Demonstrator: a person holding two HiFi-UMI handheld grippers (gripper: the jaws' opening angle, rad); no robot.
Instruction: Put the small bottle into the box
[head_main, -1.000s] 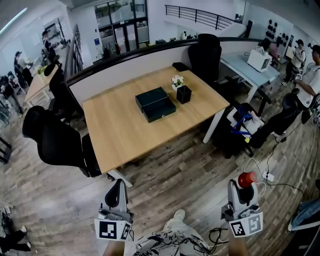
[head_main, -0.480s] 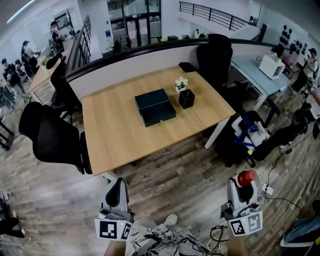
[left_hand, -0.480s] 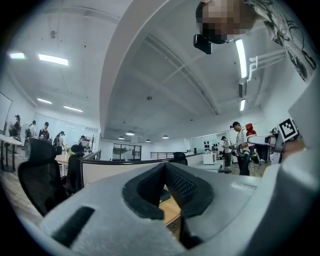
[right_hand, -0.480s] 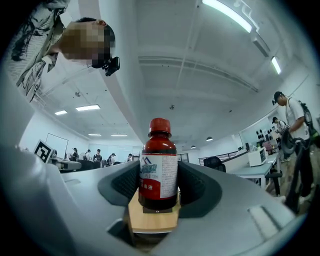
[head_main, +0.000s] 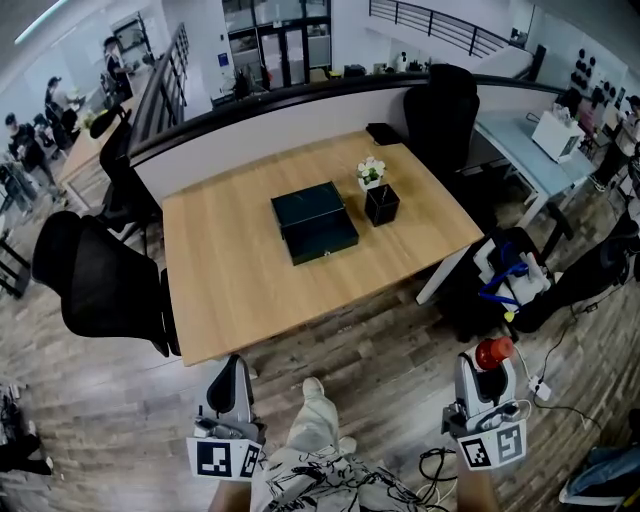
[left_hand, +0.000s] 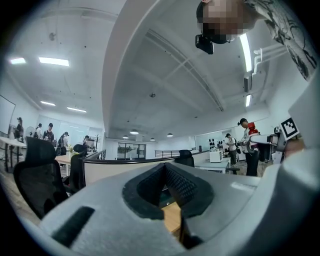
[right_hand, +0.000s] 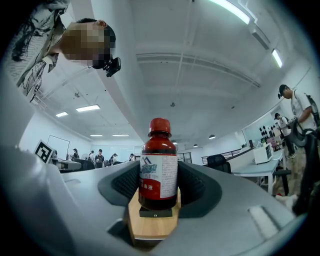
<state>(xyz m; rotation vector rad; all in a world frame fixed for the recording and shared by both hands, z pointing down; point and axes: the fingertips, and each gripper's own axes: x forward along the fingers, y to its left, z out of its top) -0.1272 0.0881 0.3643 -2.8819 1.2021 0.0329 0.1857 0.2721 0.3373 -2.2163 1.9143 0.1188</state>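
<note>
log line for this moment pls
phase: carry, short of the table | right gripper: shut on small bottle, upright | left gripper: shut, empty | box: on table, not yet reached

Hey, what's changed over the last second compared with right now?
The person has stepped forward: a leg now swings out between the grippers, and the table sits slightly nearer in the head view. Nothing was taken hold of or let go. The right gripper still holds the small bottle, the left gripper stays shut and empty, and the box hasn't moved.
</note>
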